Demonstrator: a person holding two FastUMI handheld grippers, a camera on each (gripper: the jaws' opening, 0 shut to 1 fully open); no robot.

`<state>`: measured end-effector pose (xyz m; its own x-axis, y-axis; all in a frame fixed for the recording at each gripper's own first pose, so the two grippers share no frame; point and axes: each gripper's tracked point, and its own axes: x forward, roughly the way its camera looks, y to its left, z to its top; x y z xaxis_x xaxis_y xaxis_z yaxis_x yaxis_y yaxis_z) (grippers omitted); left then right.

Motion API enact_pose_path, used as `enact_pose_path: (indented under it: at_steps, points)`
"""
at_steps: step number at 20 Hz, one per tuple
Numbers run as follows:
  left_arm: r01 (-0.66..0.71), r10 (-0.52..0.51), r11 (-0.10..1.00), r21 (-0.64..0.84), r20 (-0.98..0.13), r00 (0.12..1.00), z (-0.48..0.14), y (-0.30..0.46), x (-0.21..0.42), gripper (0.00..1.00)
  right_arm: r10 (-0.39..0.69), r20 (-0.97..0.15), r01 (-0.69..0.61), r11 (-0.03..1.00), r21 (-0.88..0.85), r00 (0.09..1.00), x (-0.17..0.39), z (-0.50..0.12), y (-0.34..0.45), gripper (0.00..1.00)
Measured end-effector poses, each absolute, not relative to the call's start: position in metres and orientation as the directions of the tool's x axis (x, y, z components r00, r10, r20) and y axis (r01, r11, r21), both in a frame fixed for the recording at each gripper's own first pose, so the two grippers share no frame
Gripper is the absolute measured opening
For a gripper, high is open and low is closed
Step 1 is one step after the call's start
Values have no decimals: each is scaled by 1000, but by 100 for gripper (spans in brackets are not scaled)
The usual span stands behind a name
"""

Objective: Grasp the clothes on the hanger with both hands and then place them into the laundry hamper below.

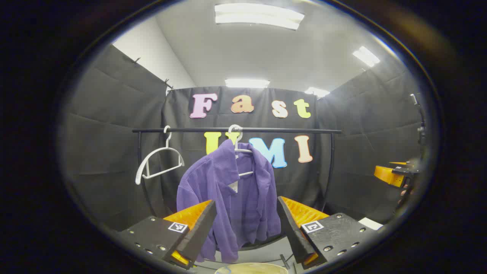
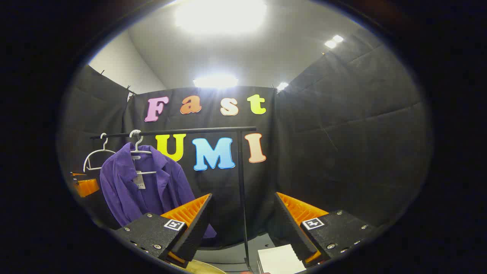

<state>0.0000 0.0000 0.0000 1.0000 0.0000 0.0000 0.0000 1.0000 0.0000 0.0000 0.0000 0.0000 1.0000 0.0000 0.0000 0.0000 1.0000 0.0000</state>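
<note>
A purple shirt [image 1: 232, 194] hangs on a white hanger [image 1: 240, 150] from a black rail [image 1: 236, 130]. My left gripper [image 1: 246, 222] is open, its fingers framing the shirt's lower half from some way in front. In the right gripper view the same purple shirt [image 2: 146, 190] hangs at the left, on the rail [image 2: 171, 132]. My right gripper [image 2: 241, 219] is open and points at the rail's right post [image 2: 242, 190], to the right of the shirt. The pale rim of the hamper [image 1: 251, 268] shows at the bottom edge, below the shirt. The right gripper [image 1: 393, 173] also shows at the far right of the left gripper view.
An empty white hanger [image 1: 158, 160] hangs on the rail left of the shirt. A white sheet [image 2: 279, 258] lies low between the right gripper's fingers. The rack's curved left post [image 1: 141, 171] stands beside the black cloth walls.
</note>
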Motion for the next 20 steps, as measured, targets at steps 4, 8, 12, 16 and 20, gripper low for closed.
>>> enact_pose_path:
  at_steps: [4, 8, 12, 16, 20]
  points:
    - [8, -8, 1000, -22, -3, 1000, -3, -3, 0, 94, -2, -4, 2, 1000, 19, 1000, 0, -3, 0, 96]
    - [-11, 10, 999, -34, -14, 1000, -9, 4, -1, 92, 8, -24, -8, 1000, 16, 1000, -2, -10, 3, 96]
    - [-21, 21, 999, -26, -14, 1000, -9, 9, -7, 90, 23, -28, -23, 1000, 19, 999, -4, -12, 11, 95]
    - [-43, 43, 999, -25, -19, 999, -10, 16, -10, 92, 63, -38, -62, 998, 28, 997, -3, -12, 29, 95]
    - [-81, 79, 996, -44, -45, 996, -10, 28, -16, 94, 123, -53, -120, 991, 54, 991, 4, -9, 58, 95]
